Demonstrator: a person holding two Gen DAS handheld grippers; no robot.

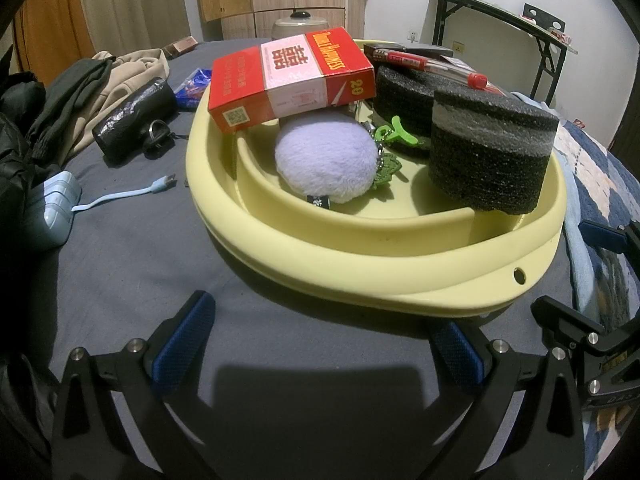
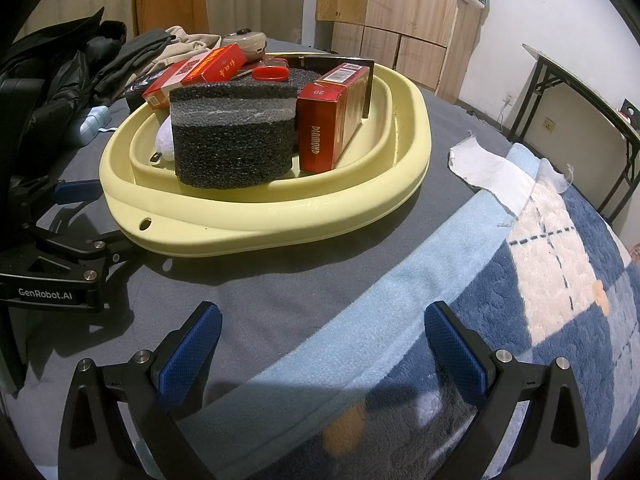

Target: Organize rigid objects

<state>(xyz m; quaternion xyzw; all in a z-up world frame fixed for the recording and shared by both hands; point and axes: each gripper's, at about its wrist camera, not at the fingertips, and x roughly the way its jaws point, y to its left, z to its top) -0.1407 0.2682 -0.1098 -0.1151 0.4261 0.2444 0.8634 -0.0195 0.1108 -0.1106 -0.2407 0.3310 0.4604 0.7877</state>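
Note:
A pale yellow basin [image 1: 360, 276] [image 2: 248, 216] rests on the grey bed sheet. Inside it lie a red cigarette box [image 1: 288, 76] propped on a lilac plush ball [image 1: 326, 160], two black foam blocks [image 1: 492, 152] [image 2: 234, 136], a green clip [image 1: 396, 132], a red-capped pen [image 1: 436, 66] and a second red box [image 2: 334, 120] standing on end. My left gripper [image 1: 320, 344] is open just in front of the basin's near rim, holding nothing. My right gripper [image 2: 320, 344] is open over the sheet and blanket edge, right of the basin, also empty.
A black pouch [image 1: 134, 116], a pale blue charger with cable [image 1: 52, 204] and a pile of clothes [image 1: 80, 92] lie left of the basin. A blue and white blanket [image 2: 540, 280] covers the right side. A folding table [image 1: 520, 28] stands by the wall.

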